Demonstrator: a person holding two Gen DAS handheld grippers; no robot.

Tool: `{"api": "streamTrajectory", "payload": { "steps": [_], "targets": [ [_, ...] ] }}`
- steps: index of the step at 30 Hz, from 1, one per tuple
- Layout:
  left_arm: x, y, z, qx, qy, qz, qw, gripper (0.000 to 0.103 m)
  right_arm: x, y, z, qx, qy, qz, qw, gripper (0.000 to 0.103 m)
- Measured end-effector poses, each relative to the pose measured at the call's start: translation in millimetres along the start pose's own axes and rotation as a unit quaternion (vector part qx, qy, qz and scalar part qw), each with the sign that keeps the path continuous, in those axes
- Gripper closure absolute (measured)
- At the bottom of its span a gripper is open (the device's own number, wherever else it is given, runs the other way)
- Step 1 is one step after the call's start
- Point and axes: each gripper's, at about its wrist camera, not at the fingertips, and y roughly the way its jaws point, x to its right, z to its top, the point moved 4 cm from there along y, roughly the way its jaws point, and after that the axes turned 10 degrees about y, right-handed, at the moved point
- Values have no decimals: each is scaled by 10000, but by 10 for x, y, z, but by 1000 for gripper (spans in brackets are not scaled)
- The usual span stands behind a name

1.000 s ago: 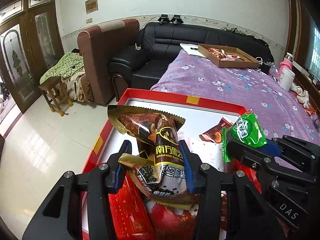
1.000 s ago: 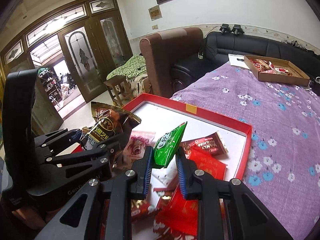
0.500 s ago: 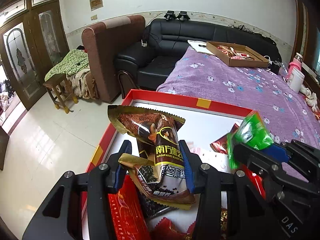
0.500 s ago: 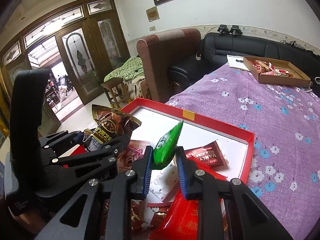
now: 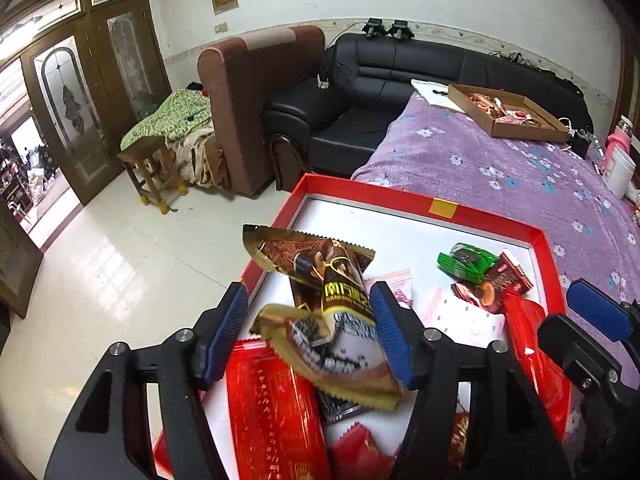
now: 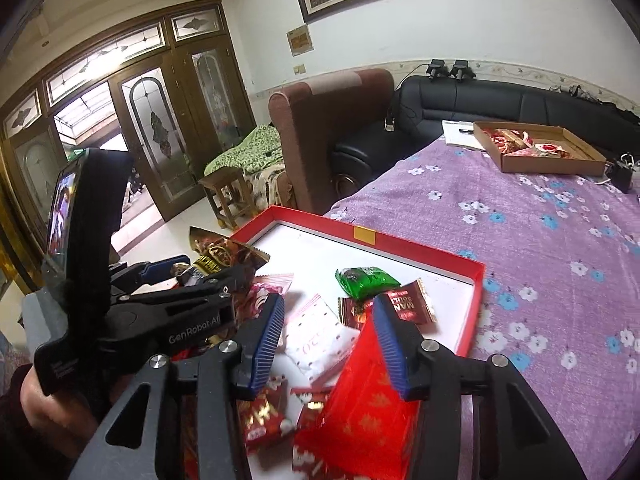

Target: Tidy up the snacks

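A red tray (image 5: 420, 200) with a white floor lies on the purple tablecloth; its rim also shows in the right wrist view (image 6: 476, 280). My left gripper (image 5: 308, 328) is open; brown sesame-paste packets (image 5: 332, 300) sit loose between its spread fingers, above the tray's near left part. My right gripper (image 6: 328, 336) is open and empty. A green snack packet (image 6: 366, 280) lies on the tray floor beyond it, also seen in the left wrist view (image 5: 466, 260). A brown chocolate packet (image 6: 404, 306) lies beside it.
Red packets (image 6: 360, 420) and pink-white packets (image 6: 320, 340) crowd the tray's near half. A cardboard box of snacks (image 6: 540, 152) stands at the table's far end. A white cup (image 5: 618, 168) is at the right edge. Sofa and floor lie beyond the tray's left side.
My right gripper opened and let go of the green packet, which dropped onto the tray floor. My left gripper opened around the brown packets, which tilt and slip.
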Motion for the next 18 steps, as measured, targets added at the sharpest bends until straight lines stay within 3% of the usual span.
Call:
{"api": "streamTrajectory", "payload": {
  "steps": [4,7,15,18],
  "targets": [
    [7,-186,-14,130,19,-28,9999,40,19,-175,-67,34,39,-6,10000,55],
    [4,-342,-36,234,15,15,9997,30,17,-311,-129,67,24,-16,10000,54],
    [87,-850,-184,520,84,-41,9986,29,-41,-781,-362,201,-59,-22,9998,53],
    [162,-1043,-255,663,133,-102,9977,22,-61,-961,-459,264,-100,-29,9996,51]
  ]
}}
